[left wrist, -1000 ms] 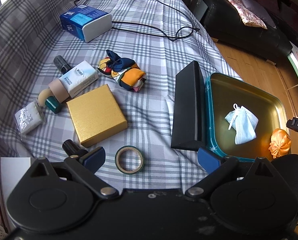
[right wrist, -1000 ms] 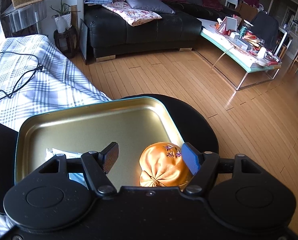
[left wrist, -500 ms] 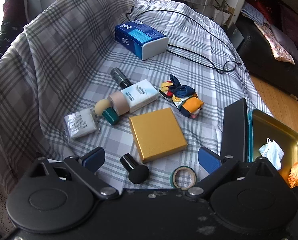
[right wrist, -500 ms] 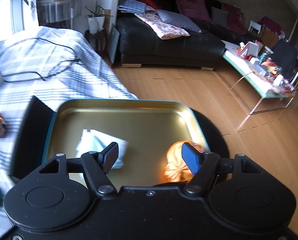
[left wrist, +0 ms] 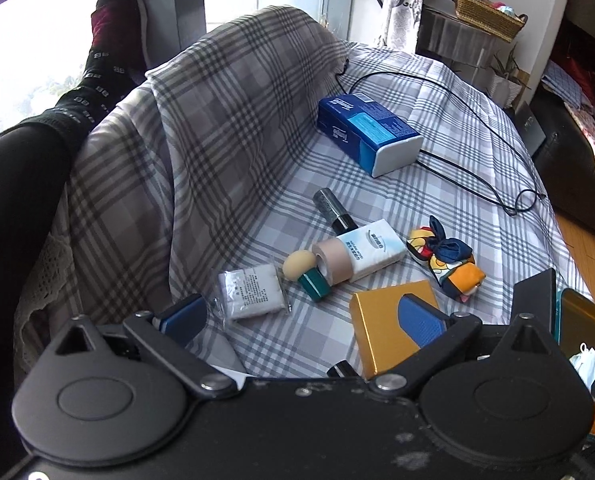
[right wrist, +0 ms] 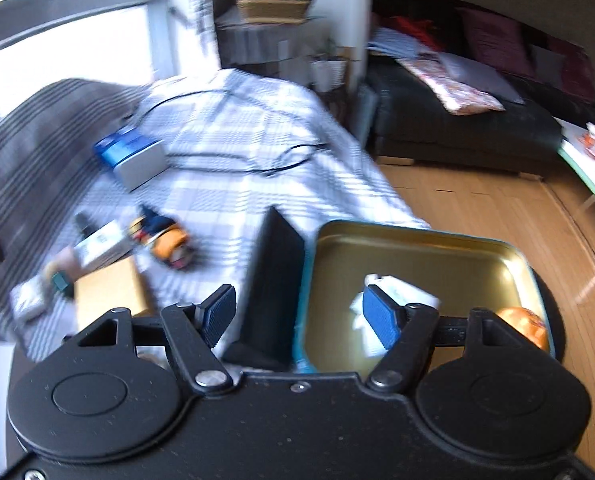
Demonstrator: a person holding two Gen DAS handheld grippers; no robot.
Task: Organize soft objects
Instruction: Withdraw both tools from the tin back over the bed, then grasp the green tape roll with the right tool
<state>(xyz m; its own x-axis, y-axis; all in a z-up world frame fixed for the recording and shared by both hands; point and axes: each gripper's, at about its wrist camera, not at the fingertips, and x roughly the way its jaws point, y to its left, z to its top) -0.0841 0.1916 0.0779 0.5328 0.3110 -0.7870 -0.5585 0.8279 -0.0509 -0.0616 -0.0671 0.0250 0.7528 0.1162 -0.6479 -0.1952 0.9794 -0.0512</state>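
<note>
Both claws are spread and empty, left claw [left wrist: 301, 320] over the pack [left wrist: 251, 293], right claw [right wrist: 299, 316] by the tin [right wrist: 513, 258]. Pouch [right wrist: 523, 322] looks already inside, though it's blurry.

Glossy gold metal tray [right wrist: 417, 248], matt woven plaid cloth [left wrist: 225, 152], shiny satin pouch [right wrist: 523, 322].

Mask [right wrist: 393, 292] and pouch [right wrist: 523, 322] in tray [right wrist: 417, 240]; case [right wrist: 275, 276] left of tray.
</note>
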